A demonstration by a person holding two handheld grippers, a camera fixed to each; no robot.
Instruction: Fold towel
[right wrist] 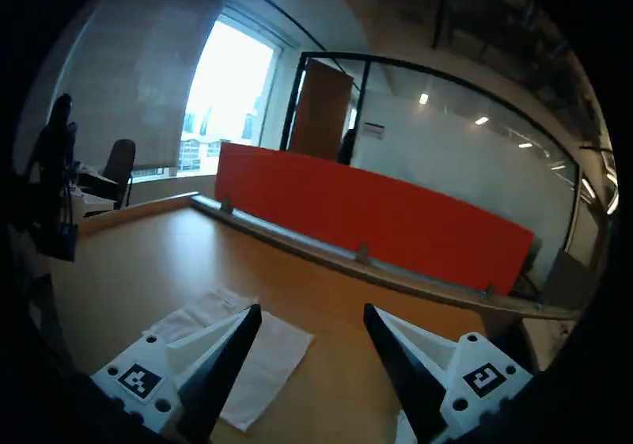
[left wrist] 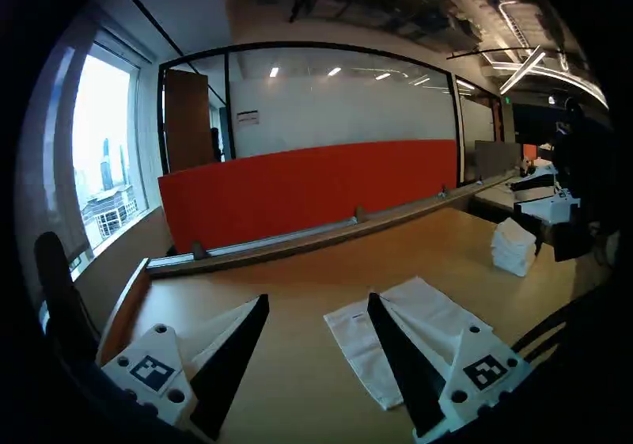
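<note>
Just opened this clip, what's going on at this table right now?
A person holds a two-finger tool in each hand above a wooden table. The left tool and the right tool are both open and grip nothing. A white towel lies spread on the table just ahead of them. A stack of folded white cloths sits farther along, so folding this one looks not yet begun.
</note>
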